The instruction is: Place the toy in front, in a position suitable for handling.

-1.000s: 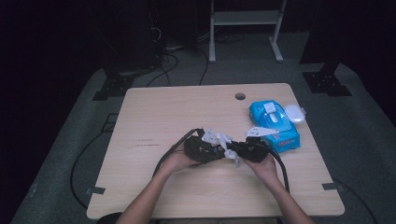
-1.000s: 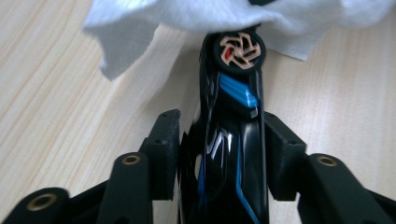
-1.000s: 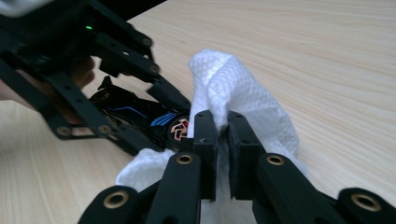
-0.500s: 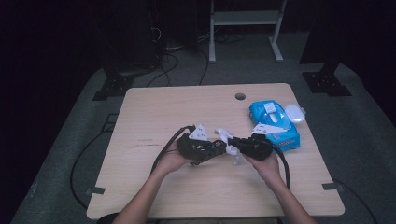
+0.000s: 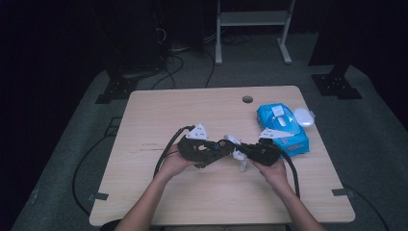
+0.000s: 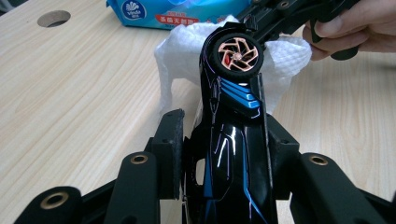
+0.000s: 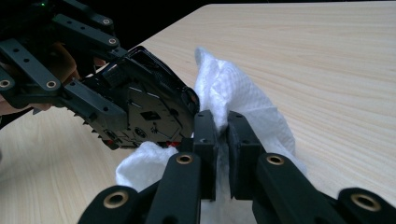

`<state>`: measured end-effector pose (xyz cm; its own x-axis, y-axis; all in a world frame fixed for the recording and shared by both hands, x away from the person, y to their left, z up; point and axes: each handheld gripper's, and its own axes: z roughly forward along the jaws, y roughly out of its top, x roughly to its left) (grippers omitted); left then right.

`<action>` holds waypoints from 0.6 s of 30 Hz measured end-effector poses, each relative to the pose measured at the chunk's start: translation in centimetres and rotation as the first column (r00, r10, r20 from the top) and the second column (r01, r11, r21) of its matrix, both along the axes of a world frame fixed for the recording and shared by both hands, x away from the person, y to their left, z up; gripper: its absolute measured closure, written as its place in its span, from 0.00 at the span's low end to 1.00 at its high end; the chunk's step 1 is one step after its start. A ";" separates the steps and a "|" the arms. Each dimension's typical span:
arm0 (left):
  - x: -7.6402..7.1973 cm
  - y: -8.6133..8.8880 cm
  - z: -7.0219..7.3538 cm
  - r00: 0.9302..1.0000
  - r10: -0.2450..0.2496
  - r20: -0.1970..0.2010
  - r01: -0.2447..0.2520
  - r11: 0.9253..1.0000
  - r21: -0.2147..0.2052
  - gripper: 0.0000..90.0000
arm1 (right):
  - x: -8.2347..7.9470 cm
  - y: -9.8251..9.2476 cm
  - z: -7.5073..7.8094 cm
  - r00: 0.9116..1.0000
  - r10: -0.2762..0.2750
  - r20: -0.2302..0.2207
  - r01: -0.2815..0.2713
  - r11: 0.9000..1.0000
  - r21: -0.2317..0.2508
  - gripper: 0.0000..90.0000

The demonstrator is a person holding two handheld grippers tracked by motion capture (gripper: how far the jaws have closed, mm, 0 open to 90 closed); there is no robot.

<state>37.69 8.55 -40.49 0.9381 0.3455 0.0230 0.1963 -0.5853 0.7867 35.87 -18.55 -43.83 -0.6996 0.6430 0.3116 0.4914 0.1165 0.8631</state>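
Toy car point(image 6: 232, 121) pinched in left gripper point(image 6: 219, 140), white wipe point(image 7: 243, 107) pinched in right gripper point(image 7: 223, 140).

Held above the middle of the wooden table point(image 5: 159, 110), jaws closed on the car's black-and-blue sides, wheel point(image 6: 236, 53) facing up; wipe pressed against the car's end. Blue wipe pack point(image 5: 284, 130) lying just beyond the right hand point(image 5: 274, 166).
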 end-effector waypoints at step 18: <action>0.5 0.7 -0.1 0.999 0.029 -0.014 -0.030 0.998 -0.047 0.64 | -0.3 0.0 0.9 1.000 0.000 0.022 0.000 1.000 0.022 0.92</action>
